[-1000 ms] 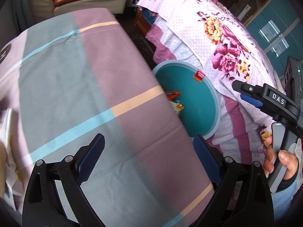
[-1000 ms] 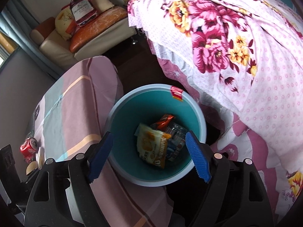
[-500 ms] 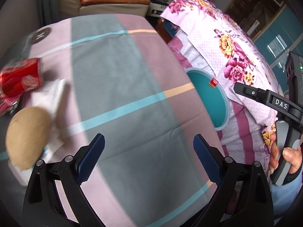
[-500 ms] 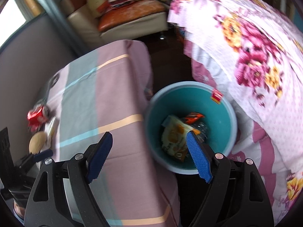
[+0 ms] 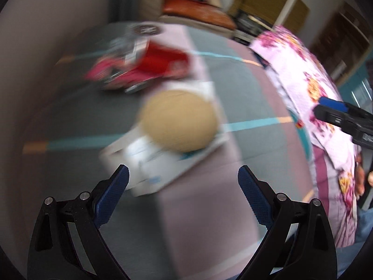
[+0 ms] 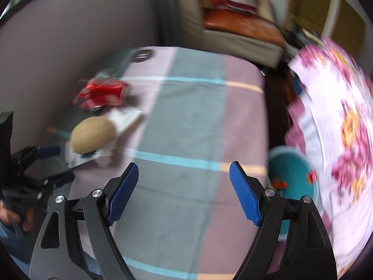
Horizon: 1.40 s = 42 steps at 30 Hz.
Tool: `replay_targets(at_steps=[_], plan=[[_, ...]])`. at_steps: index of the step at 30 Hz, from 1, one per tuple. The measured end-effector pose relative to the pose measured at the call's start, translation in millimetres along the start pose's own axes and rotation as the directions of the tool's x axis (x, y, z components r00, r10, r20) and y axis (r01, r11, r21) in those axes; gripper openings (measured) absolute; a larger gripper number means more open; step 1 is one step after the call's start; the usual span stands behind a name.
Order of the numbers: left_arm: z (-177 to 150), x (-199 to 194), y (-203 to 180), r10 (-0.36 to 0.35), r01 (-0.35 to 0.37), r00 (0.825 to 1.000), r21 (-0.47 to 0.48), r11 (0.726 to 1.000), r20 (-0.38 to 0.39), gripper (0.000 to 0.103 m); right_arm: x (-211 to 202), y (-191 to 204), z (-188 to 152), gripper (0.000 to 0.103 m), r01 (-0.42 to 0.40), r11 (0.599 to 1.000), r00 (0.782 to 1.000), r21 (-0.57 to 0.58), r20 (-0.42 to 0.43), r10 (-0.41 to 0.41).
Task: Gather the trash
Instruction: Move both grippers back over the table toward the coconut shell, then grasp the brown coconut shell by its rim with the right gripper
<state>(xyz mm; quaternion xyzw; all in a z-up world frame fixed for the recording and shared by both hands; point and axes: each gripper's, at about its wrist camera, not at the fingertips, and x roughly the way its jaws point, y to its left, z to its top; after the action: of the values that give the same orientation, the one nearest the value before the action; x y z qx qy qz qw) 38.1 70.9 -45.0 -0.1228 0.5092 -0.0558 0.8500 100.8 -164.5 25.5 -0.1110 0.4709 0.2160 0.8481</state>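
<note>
Change: both views are swinging away from the teal bin (image 6: 292, 170) toward the table's litter
Left gripper (image 5: 183, 179): jaws apart, empty, nearing the tan round thing (image 5: 179, 121)
Right gripper (image 6: 184, 182): jaws apart, empty
Trash: red can (image 5: 149, 70) lying beyond, uncollected

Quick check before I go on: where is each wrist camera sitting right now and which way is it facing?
Left wrist: on the left gripper, angled down at the table, facing the tan round object on white paper and the red can; the open right gripper and fingers enter at right.
Right wrist: on the right gripper, open and empty, looking down across the same table toward the teal bin; the left gripper shows at left.
Shared: table, can, tan object, paper, bin, floral cover.
</note>
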Motion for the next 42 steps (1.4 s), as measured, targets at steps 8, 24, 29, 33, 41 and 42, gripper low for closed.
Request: replay_targets(at_steps=[8, 24, 29, 33, 41, 42], plan=[[-15, 0, 64, 0.049, -0.048, 0.999, -0.118, 0.992, 0.005, 0.094, 35, 105, 22, 0.077, -0.047, 0.945, 0.998, -0.323, -0.042, 0.035], [-22, -9, 111, 0.017, -0.010, 0.999, -0.193, 0.981, 0.035, 0.095, 99, 174, 18, 0.077, -0.038, 0.840, 0.989, -0.541, -0.138, -0.045], [-21, -6, 109, 0.007, -0.002, 1.000, -0.182, 0.983, 0.029, 0.095, 109, 174, 24, 0.077, -0.044, 0.845, 0.990, -0.533, -0.137, -0.035], [-17, -4, 108, -0.002, 0.007, 1.000, -0.179, 0.984, 0.027, 0.095, 112, 175, 23, 0.076, -0.054, 0.830, 0.993, -0.556, -0.120, -0.016], [-17, -4, 113, -0.002, 0.007, 1.000, -0.191, 0.982, 0.028, 0.095, 99, 140, 51, 0.046, -0.175, 0.928, 0.981, -0.329, -0.136, 0.137], [-17, -4, 113, -0.002, 0.008, 1.000, -0.191, 0.981, 0.028, 0.095, 99, 135, 54, 0.043, -0.182, 0.937, 0.980, -0.298, -0.136, 0.147]])
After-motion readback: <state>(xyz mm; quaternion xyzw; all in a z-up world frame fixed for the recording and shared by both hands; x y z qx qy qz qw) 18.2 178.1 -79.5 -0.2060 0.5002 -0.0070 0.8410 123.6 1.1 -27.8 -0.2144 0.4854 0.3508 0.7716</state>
